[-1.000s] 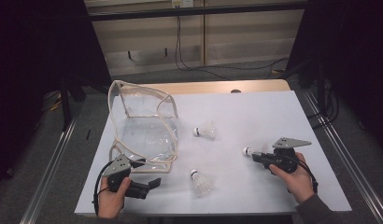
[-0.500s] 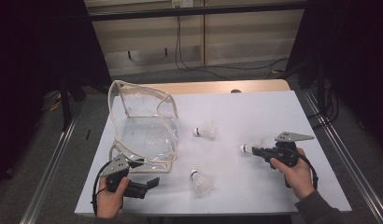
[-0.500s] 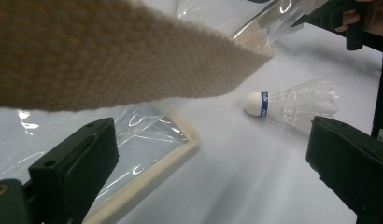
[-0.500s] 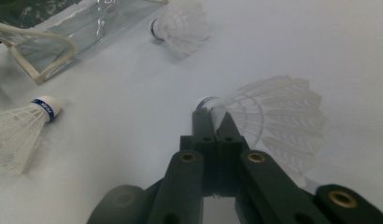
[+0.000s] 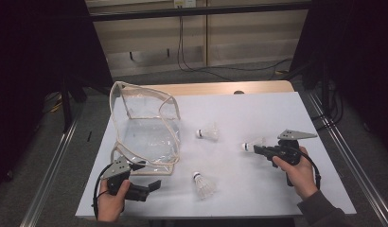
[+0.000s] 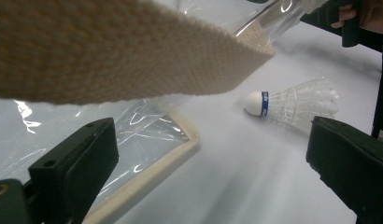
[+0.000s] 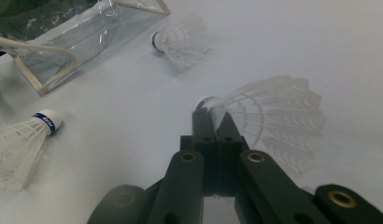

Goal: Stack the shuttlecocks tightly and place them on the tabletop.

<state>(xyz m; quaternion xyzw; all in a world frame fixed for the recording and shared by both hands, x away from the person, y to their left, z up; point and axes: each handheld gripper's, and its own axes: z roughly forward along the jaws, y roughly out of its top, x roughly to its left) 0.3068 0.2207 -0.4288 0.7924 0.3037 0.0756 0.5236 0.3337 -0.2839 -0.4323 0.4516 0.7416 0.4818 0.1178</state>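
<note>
Three white shuttlecocks with blue-banded corks are on the white table (image 5: 258, 109). My right gripper (image 5: 256, 148) (image 7: 213, 116) is shut on one shuttlecock (image 5: 250, 144) (image 7: 269, 116), pinching the skirt just behind the cork. Whether it rests on the table or hangs just above it I cannot tell. Another shuttlecock (image 5: 208, 133) (image 7: 182, 39) lies farther back. The third shuttlecock (image 5: 203, 184) (image 6: 297, 102) (image 7: 21, 144) lies near the front. Beside it, at its left, my left gripper (image 5: 152, 189) (image 6: 213, 163) stands wide open with nothing between its jaws.
A clear plastic bag (image 5: 145, 127) (image 7: 73, 32) with cream fabric trim stands open at the table's left. Its strap (image 6: 110, 51) hangs close over the left gripper's camera. Dark floor and metal rails (image 5: 50, 170) flank the table.
My right gripper has shifted slightly away from the front edge with the shuttlecock in it. The left gripper has kept still.
</note>
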